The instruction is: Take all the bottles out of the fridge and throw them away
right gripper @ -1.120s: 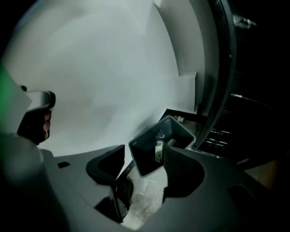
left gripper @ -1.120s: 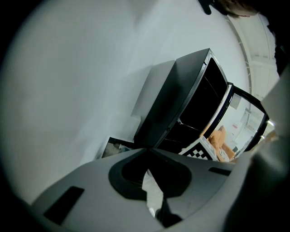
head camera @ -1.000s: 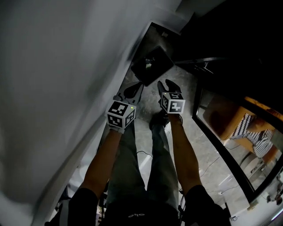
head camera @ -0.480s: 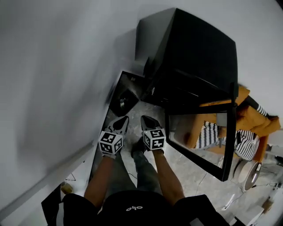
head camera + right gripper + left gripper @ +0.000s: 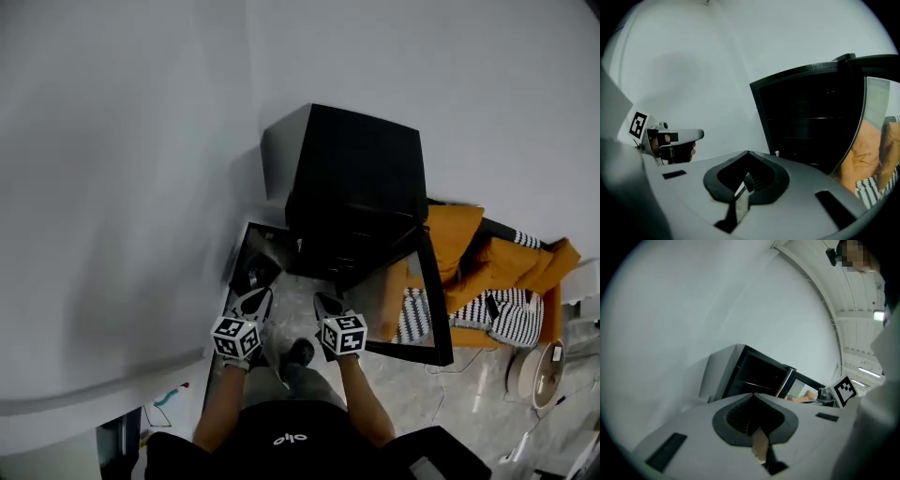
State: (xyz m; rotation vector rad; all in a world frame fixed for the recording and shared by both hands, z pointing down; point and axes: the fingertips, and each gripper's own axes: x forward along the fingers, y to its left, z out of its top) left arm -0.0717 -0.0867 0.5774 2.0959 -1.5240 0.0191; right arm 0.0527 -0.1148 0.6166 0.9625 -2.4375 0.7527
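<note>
My left gripper (image 5: 255, 302): jaws together, nothing held.
My right gripper (image 5: 325, 306): jaws together, nothing held.
Fridge (image 5: 352, 178): black, door open.

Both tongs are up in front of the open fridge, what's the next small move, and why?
Probably open the right tongs and reach into the fridge: its door stands open, and both the right and left tongs are shut and empty. The shelves look too dark to tell whether a bottle is there.

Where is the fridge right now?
In the head view, the black fridge stands at the middle, against the white wall, its door open and an orange sofa on its right.
</note>
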